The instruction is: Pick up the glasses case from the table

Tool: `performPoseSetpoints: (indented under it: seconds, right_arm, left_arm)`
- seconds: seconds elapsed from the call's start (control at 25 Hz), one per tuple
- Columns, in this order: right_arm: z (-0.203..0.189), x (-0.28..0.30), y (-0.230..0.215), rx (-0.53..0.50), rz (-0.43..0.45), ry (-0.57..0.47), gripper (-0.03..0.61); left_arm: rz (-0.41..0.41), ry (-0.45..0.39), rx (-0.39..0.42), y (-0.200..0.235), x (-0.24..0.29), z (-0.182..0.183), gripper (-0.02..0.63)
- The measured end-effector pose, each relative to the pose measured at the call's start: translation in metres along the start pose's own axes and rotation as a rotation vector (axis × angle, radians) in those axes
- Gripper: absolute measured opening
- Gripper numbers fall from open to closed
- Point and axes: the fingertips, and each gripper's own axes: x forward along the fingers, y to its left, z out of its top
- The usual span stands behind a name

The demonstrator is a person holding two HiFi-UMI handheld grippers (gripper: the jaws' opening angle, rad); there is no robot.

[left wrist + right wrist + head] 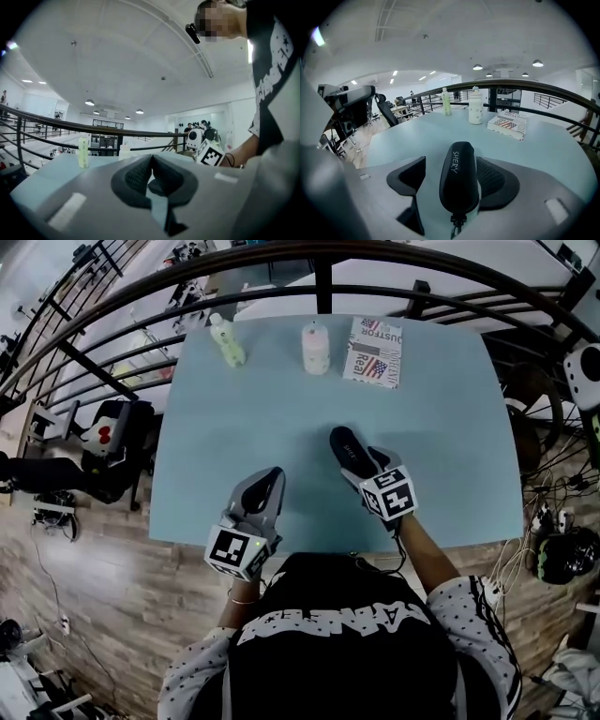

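A person at a light-blue table point(281, 399) holds 2 handheld grippers over its near edge. The right gripper point(361, 460) tilts down toward the tabletop with its jaws spread wide around the black glasses case point(458, 178).

The case lies lengthwise in the gap, running the same way as the jaws, with its rounded far end just past the jaw tips. White lettering on top reads "SHERY", and a zip pull point(455, 221) hangs at the end nearest the camera. A strip of tabletop shows between the case and the jaw on its left. The ribbed pad on its right sits just beside the case, and whether they touch cannot be told. Seen from the head view, the case rests on the table directly ahead of the marker cube point(389, 493) on that gripper.

The left gripper point(270, 479) sits beside the right one, nearly level, its jaw tips closed together with nothing between them.

Well beyond the right gripper's tips, along the table's far edge, stand 3 things. A pale green bottle point(446, 101) is ahead and to the left, and a white dotted bottle point(476, 108) is straight ahead. A flag-printed book point(508, 124) lies flat ahead and to the right. A dark curved railing point(323, 277) runs behind them.
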Motion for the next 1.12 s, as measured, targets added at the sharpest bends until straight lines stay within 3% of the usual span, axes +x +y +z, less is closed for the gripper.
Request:
performPoseSetpoints:
  seconds: [0.2, 0.52, 1.12]
  right_arm:
    - [-0.009, 0.026, -0.012, -0.022, -0.048, 0.09, 0.356]
    - [-0.022, 0.054, -0.01, -0.055, -0.051, 0.207, 0.387]
    - [-0.03, 0.072, -0.007, -0.057, -0.049, 0.285, 0.39]
  left_arm:
    - [0.017, -0.019, 0.004, 0.023, 0.003, 0.014, 0.0]
    - [0.052, -0.027, -0.01, 0.058, -0.003, 0.021, 0.0]
    - [0.094, -0.025, -0.016, 0.073, -0.01, 0.031, 0.0]
